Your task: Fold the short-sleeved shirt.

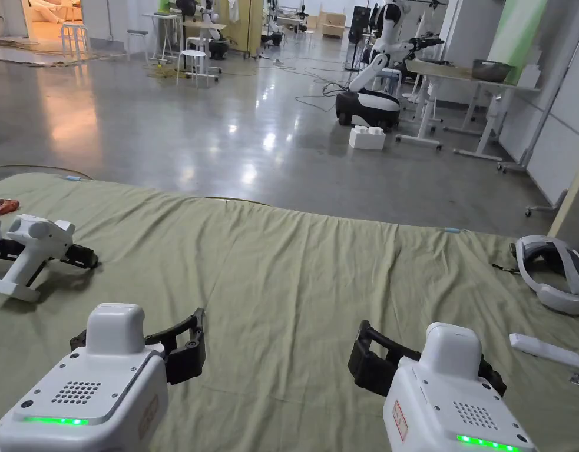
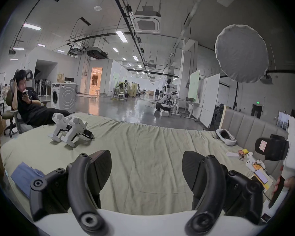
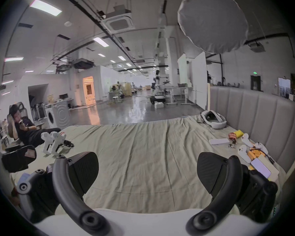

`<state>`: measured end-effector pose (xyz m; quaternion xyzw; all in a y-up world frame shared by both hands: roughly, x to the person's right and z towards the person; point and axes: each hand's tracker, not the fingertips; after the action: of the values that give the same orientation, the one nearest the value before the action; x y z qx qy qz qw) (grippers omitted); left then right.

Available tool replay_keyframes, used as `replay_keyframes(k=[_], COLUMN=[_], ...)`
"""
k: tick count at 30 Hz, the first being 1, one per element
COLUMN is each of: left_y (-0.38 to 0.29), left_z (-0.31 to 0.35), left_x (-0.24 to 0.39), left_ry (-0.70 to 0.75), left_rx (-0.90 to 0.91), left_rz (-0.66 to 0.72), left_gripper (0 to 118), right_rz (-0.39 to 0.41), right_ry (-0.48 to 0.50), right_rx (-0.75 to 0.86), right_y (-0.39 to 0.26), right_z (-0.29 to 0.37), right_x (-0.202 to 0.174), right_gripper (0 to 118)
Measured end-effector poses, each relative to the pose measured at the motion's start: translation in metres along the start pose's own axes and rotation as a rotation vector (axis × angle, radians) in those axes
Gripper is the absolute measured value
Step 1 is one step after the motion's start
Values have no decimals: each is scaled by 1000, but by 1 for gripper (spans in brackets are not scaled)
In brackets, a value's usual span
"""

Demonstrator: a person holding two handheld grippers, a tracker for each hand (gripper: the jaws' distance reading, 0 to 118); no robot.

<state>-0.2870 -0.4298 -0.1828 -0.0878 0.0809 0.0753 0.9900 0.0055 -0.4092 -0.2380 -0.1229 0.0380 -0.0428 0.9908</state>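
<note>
My left gripper (image 1: 138, 331) hovers low over the olive-green bed sheet (image 1: 294, 265) at the near left, jaws wide apart with nothing between them (image 2: 146, 168). My right gripper (image 1: 429, 353) hovers at the near right, also open and empty (image 3: 147, 170). Both point away from me across the bed. Between and ahead of them lies bare, lightly creased sheet. A blue folded cloth (image 2: 24, 176) lies at the bed's near-left corner, beside my left gripper.
Two spare white grippers (image 1: 35, 247) stand on the sheet at far left. A white headset (image 1: 553, 271), a white remote (image 1: 544, 350) and small clutter (image 3: 255, 156) lie along the grey padded headboard (image 3: 254, 113) at right. A person (image 2: 24, 100) sits beyond the left edge.
</note>
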Motion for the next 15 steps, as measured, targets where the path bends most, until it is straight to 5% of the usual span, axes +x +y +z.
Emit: replay_keyframes(k=[6,15], left_y=[-5,-11], left_z=[-4,-2], left_x=[-3,-6], left_ry=[40,43], left_rx=[-3,-53], left_rz=[8,30], left_gripper=[95,95], right_rz=[-2,-80], right_ry=[-52,-9], right_rx=[-26,-169], right_y=[-4,-10], right_z=[-9,-18], right_x=[-3,0], right_gripper=[118,118])
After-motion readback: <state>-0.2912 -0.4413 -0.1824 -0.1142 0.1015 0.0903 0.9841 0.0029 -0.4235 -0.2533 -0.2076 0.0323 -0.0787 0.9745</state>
